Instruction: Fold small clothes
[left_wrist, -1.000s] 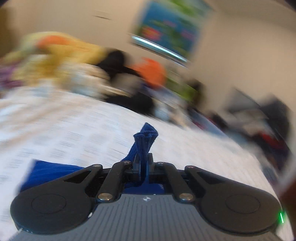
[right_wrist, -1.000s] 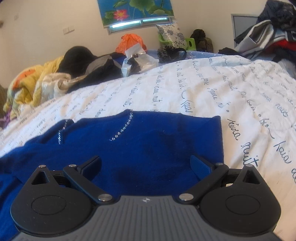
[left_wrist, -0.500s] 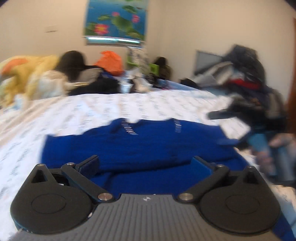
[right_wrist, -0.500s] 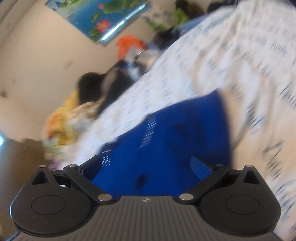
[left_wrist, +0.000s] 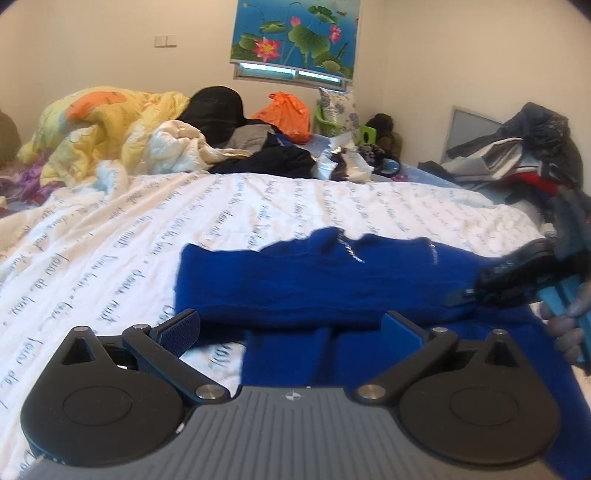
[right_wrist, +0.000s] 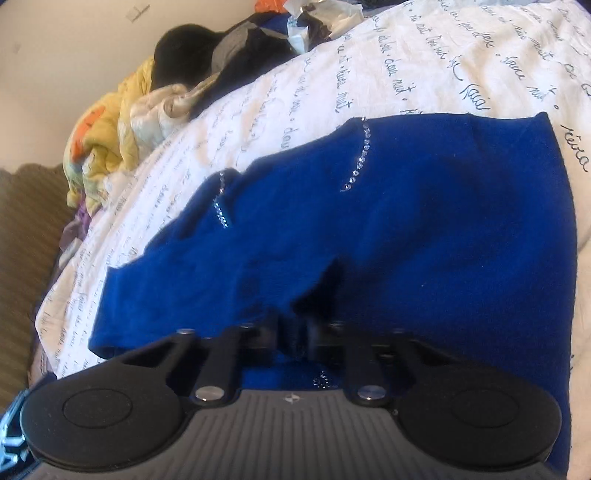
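Note:
A blue knit garment (left_wrist: 314, 280) with lines of rhinestones (right_wrist: 360, 155) near its neck lies spread on the white printed bed sheet (left_wrist: 147, 240). A lower part is doubled under it toward me. My left gripper (left_wrist: 290, 326) hovers open just above the garment's near edge, holding nothing. My right gripper (right_wrist: 291, 332) points down at the garment (right_wrist: 406, 221), its jaws closing tight on a pinched fold of the blue fabric. In the left wrist view the right gripper (left_wrist: 461, 295) comes in from the right edge, held by a person's hand (left_wrist: 565, 325).
A yellow quilt (left_wrist: 103, 129), dark clothes and an orange bag (left_wrist: 286, 116) are heaped along the far side of the bed. A pile of clothes (left_wrist: 517, 158) sits at the right. White sheet (right_wrist: 406, 74) lies bare around the garment.
My left gripper let go of the blue fabric it held up, opened, and swung to face the spread garment. My right gripper tilted down and closed from wide open onto the fabric.

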